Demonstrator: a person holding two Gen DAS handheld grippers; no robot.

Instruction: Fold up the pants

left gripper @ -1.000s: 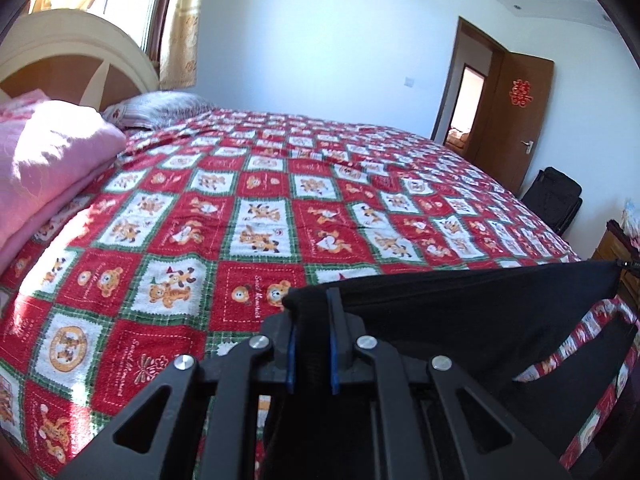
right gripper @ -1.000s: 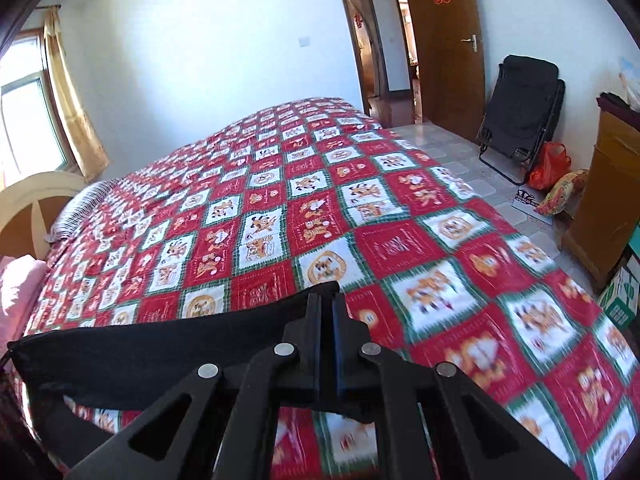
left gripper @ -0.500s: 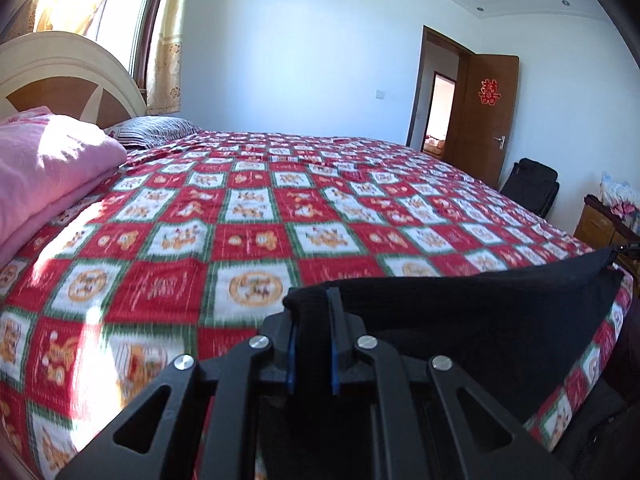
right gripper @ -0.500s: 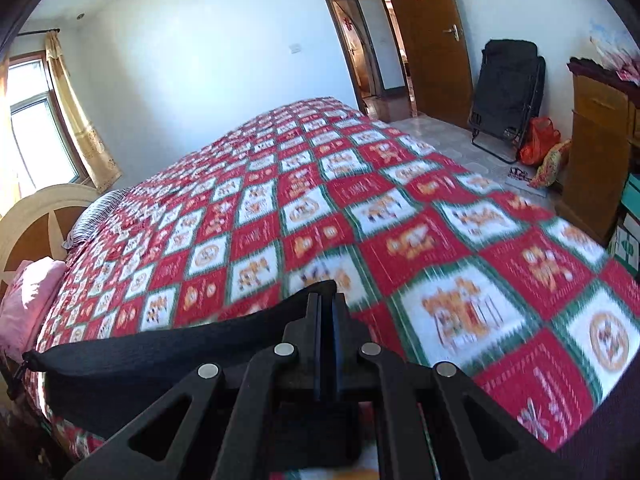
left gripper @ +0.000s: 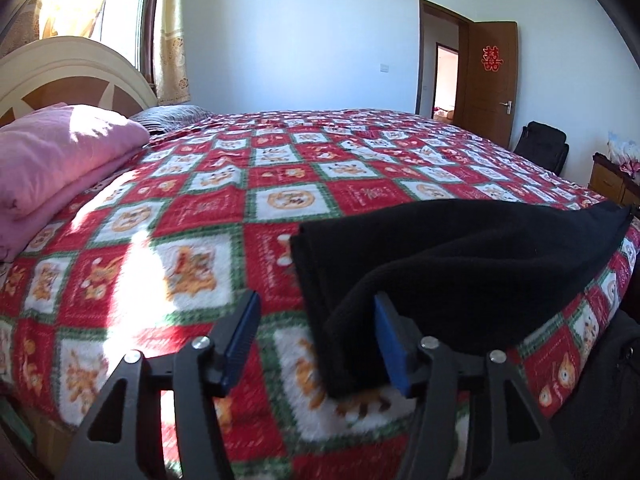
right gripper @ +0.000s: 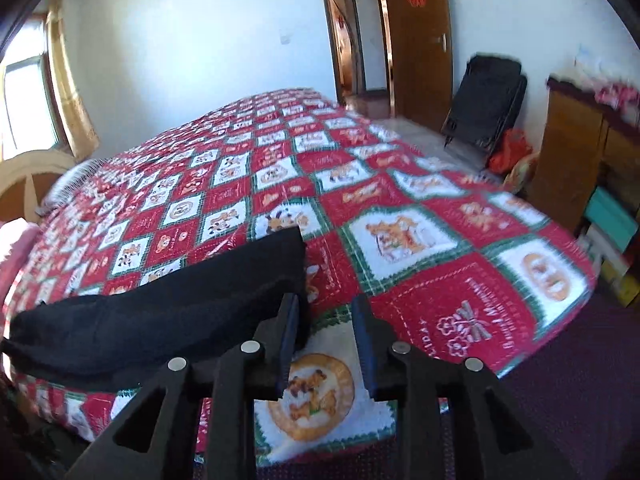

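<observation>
The black pants [left gripper: 460, 256] lie as a folded band along the near edge of the bed on the red patterned blanket [left gripper: 208, 208]. My left gripper [left gripper: 316, 332] is open, at the pants' left end; the cloth drapes against its right blue pad [left gripper: 390, 344]. In the right wrist view the pants [right gripper: 160, 312] stretch left from my right gripper [right gripper: 326, 336], which is open at their right end, its left pad [right gripper: 288, 332] touching the cloth edge.
A pink folded blanket [left gripper: 52, 156] and a striped pillow [left gripper: 172, 114] lie by the headboard [left gripper: 68, 76]. A black folded chair [right gripper: 488, 104] and a wooden cabinet [right gripper: 588, 160] stand beyond the bed's foot by the open door [right gripper: 416, 44].
Both grippers have lowered the pants onto the bed and opened, letting go of the cloth ends they were shut on.
</observation>
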